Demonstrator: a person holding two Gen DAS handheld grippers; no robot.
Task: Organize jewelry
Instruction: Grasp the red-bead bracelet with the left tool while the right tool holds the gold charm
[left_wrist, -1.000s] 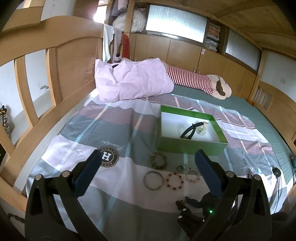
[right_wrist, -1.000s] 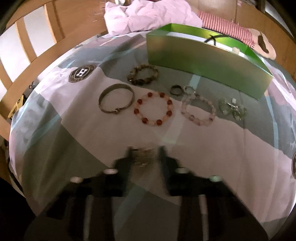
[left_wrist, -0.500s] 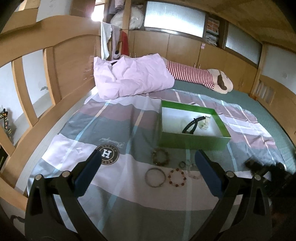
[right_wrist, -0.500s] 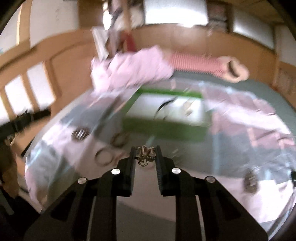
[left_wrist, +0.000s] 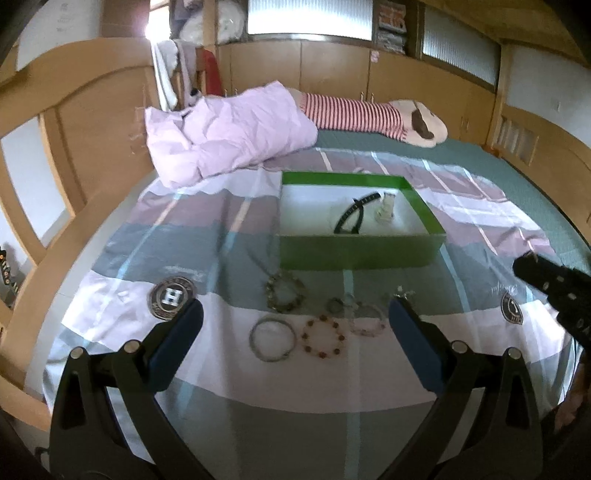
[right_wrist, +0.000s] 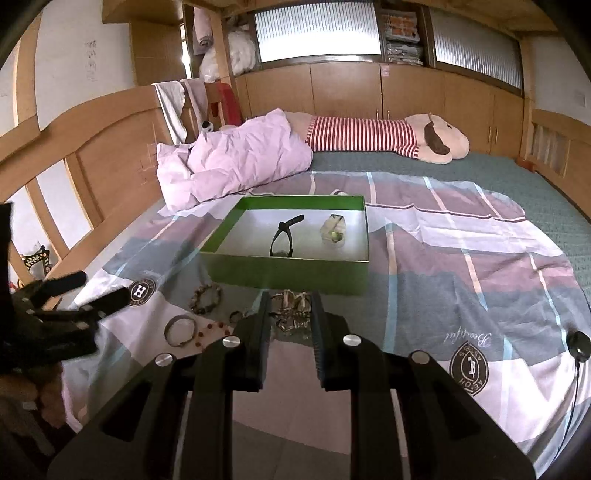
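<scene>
Low in the right wrist view, the right gripper (right_wrist: 289, 308) pinches a metal trinket (right_wrist: 291, 312) above the bed (right_wrist: 461, 266), just before the green box (right_wrist: 288, 275). Bracelets (left_wrist: 291, 314) lie between the left gripper's (left_wrist: 295, 325) spread jaws.

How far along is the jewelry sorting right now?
Early. The green box holds a black band and a pale piece. The right gripper grips a metallic piece. Several bracelets lie on the bedspread; the left gripper is open.
</scene>
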